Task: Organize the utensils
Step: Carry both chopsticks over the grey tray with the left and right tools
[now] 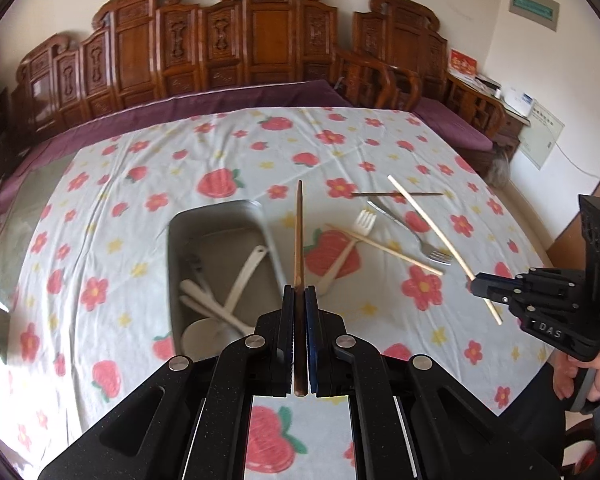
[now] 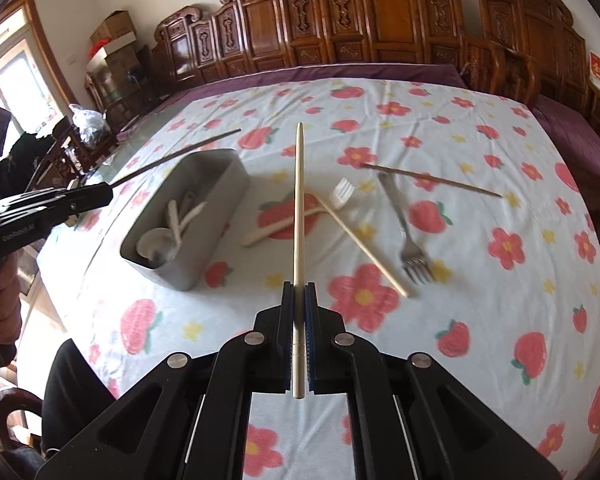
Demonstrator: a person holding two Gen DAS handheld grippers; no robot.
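a: two chopsticks are up in the air, one per hand. the left gripper (image 1: 299,292) is clamped on a dark chopstick (image 1: 299,236), and the right gripper (image 2: 299,288) is clamped on a pale chopstick (image 2: 299,200). both are pinched near the thick end, with the long thin end sticking out ahead.

b: and where's the box?

a: the grey box (image 2: 220,184) sits on the flowered tablecloth (image 2: 480,320), a bit left of the loose things. it already has white spoons (image 1: 224,304) lying in it. the dark chopstick hangs just beside the box's right edge, as the left camera sees it.

b: what's still out on the cloth?

a: a white fork (image 2: 300,216), a metal fork (image 2: 404,228), another pale chopstick (image 2: 364,246) lying across the white fork's handle, and another dark chopstick (image 2: 428,179) farther back.

b: how do you reckon those sticks handle?

a: light and stiff, i'd say, and smooth enough to swivel in the pads if held by one narrow spot. gripping close to the thick end leaves a long lever out front, so a knock on the box wall could twist it. lower the tip in first, then let go. the metal fork looks heavier; i'd take it mid-handle. the white one seems light plastic, best taken at the handle too.
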